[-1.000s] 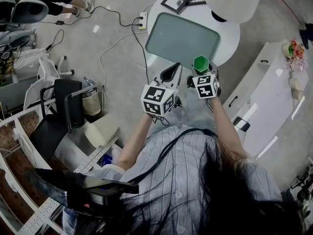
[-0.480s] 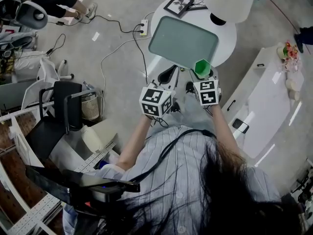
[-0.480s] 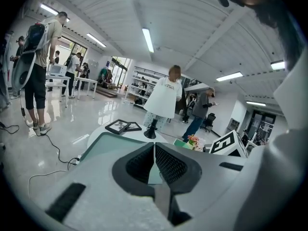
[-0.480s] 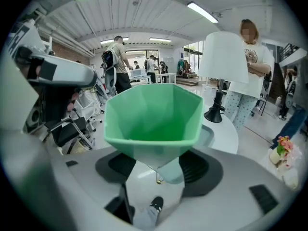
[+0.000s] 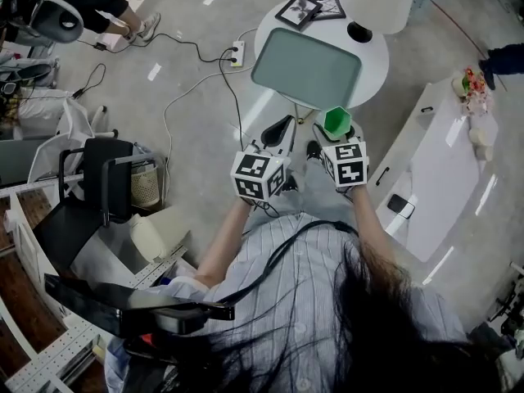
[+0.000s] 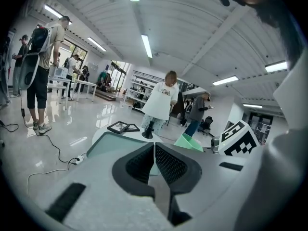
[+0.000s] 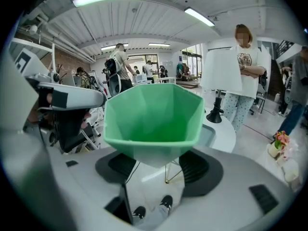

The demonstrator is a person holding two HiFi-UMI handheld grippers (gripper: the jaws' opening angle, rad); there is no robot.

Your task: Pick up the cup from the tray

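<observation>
A green faceted cup [image 5: 336, 120] [image 7: 153, 121] is held upright in my right gripper [image 5: 337, 129] [image 7: 154, 165], whose jaws press on its lower sides. It hangs in the air just off the near edge of the round white table [image 5: 372, 56]. The grey-green tray [image 5: 306, 66] [image 6: 110, 144] on that table holds nothing. My left gripper [image 5: 281, 133] [image 6: 154, 162] is shut with nothing between its jaws, just left of the cup [image 6: 188, 142].
A white lamp [image 5: 376, 2] and two framed pictures [image 5: 311, 9] stand at the table's far side. A white counter [image 5: 442, 162] with a phone runs along the right. Cables and a power strip [image 5: 236, 55] lie on the floor at left, beside a chair [image 5: 106, 191].
Both grippers and the cup have drawn back from the table toward me. The tray now lies farther from the cup.
</observation>
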